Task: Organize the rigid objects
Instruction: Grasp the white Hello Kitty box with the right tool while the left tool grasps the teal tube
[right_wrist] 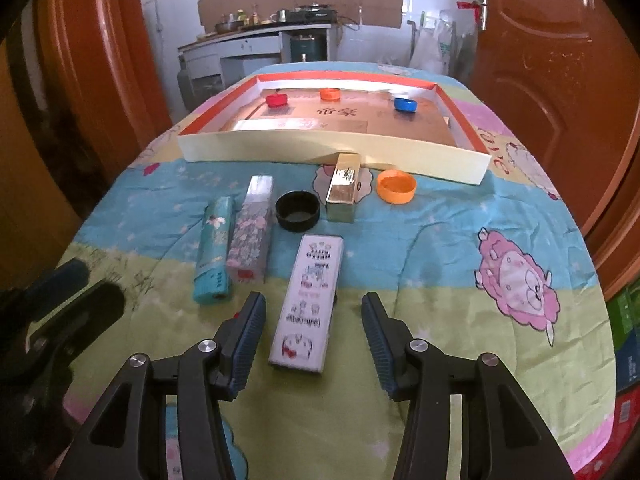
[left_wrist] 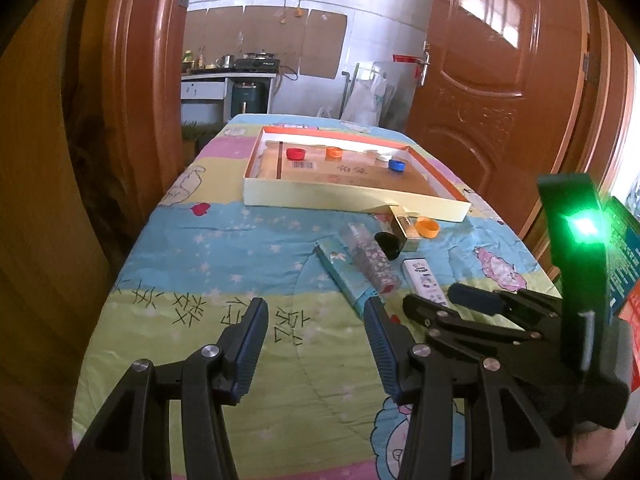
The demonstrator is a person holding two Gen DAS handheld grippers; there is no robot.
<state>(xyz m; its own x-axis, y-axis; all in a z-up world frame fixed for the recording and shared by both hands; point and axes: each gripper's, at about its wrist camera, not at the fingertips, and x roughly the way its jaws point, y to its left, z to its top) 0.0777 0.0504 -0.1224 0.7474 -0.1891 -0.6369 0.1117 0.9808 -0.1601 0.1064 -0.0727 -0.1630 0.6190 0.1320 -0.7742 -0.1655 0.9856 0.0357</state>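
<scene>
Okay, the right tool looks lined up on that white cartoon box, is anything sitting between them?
Nothing visible does. The right tool is open, and the near end of the white cartoon box already lies in the gap between its fingers, untouched. The black cap and gold box sit beyond the far end, out of the way.

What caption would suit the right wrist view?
Open right hand-held gripper above a white box, with bottle caps and small boxes before a tray.
</scene>
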